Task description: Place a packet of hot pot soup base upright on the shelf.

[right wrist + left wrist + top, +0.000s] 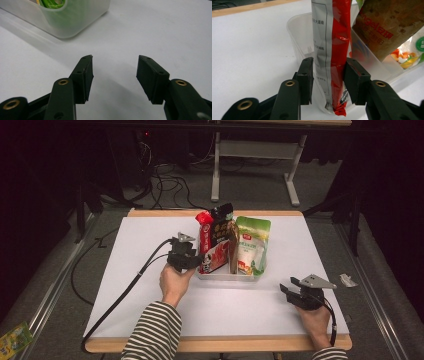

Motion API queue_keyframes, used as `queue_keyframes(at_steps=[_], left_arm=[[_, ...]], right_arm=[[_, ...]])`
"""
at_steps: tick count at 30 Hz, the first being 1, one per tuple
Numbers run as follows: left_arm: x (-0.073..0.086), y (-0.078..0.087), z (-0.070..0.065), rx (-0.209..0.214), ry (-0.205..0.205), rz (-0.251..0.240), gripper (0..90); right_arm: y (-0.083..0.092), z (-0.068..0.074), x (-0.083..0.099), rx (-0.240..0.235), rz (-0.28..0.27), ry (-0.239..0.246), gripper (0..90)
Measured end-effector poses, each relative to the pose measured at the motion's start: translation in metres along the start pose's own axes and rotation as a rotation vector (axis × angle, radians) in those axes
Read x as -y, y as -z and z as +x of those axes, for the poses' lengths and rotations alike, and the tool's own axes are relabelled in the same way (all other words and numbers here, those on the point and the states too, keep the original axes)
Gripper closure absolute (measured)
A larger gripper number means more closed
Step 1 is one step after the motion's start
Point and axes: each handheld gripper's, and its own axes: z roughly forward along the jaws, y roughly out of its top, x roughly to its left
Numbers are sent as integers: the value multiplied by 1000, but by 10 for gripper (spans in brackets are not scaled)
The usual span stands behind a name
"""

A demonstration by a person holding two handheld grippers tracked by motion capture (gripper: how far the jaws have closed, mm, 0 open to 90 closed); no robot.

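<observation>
Red pack (338,50): stands upright at the left end of the clear bin (227,274), on the white table (150,270).
Left gripper (329,83): jaws apart, the red pack between them; small gap at one pad, the other at the pack's edge.
Right gripper (114,75): jaws apart, nothing between, over bare table near the bin's corner.

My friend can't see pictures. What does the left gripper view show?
Two black jaws stand on either side of a red and white snack packet standing in a clear plastic tub. A brown packet leans behind it, on a white table.
</observation>
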Motion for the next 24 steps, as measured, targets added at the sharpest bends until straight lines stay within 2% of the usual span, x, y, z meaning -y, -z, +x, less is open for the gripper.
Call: queue_keyframes(at_steps=[4, 7, 13, 24], left_arm=[[0, 0, 1, -6, -4, 6, 683], [0, 0, 1, 1, 8, 14, 735], [4, 2, -6, -11, -12, 7, 863], [9, 2, -11, -30, -17, 15, 900]], right_arm=[[0, 0, 0, 1, 1, 3, 479], [-1, 0, 0, 3, 1, 12, 479], [-1, 0, 0, 6, 1, 16, 479], [0, 1, 0, 8, 6, 9, 478]])
